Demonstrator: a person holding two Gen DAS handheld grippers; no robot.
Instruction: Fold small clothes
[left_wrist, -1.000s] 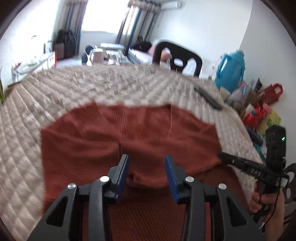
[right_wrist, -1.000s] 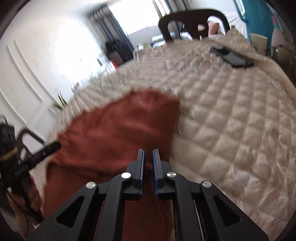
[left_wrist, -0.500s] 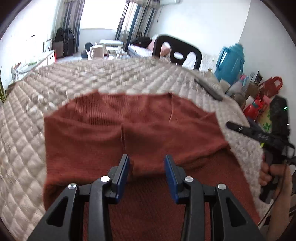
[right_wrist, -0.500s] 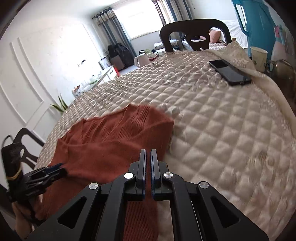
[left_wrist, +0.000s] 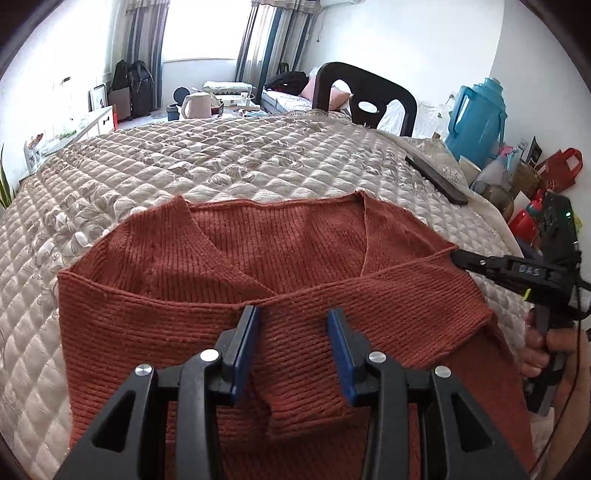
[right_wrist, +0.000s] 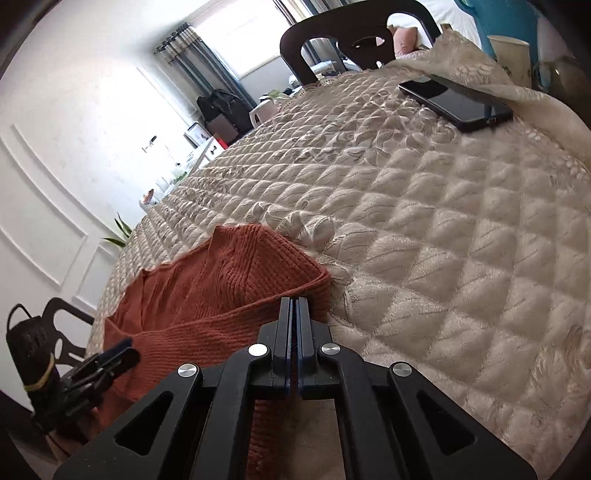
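Between and beneath the fingers of the left gripper (left_wrist: 293, 336) lies the rust-red ribbed knit garment (left_wrist: 280, 251), spread flat on the beige quilted bed cover (left_wrist: 221, 162). The left gripper's blue-padded fingers (left_wrist: 246, 341) stand partly apart over the folded-over near edge of the knit; whether the pads press on the fabric cannot be told. Ahead of these fingers, the garment's V-shaped neckline opens toward the far side of the bed. To the right of the fingers, the folded edge runs to a corner that meets the tips of the right gripper (left_wrist: 458, 256), which is held by a hand (left_wrist: 546, 354) at the frame's right edge.

Beyond the garment, to the right, a dark flat smartphone (left_wrist: 436, 181) rests on the bed cover, well apart from the knit. A black plastic chair (left_wrist: 369, 99) stands at the far edge of the bed, and a blue plastic jug (left_wrist: 476, 118) stands beside it to the right.

From the right wrist view, the right gripper (right_wrist: 294, 306) has its fingers pressed fully together at the right corner of the rust-red knit (right_wrist: 221, 291), with a thin fold of fabric showing between them. To the left of these fingers, the left gripper (right_wrist: 110, 356) is visible at the garment's other side. To the right, only quilted cover (right_wrist: 443, 258) extends, with the smartphone (right_wrist: 454, 99) far ahead.
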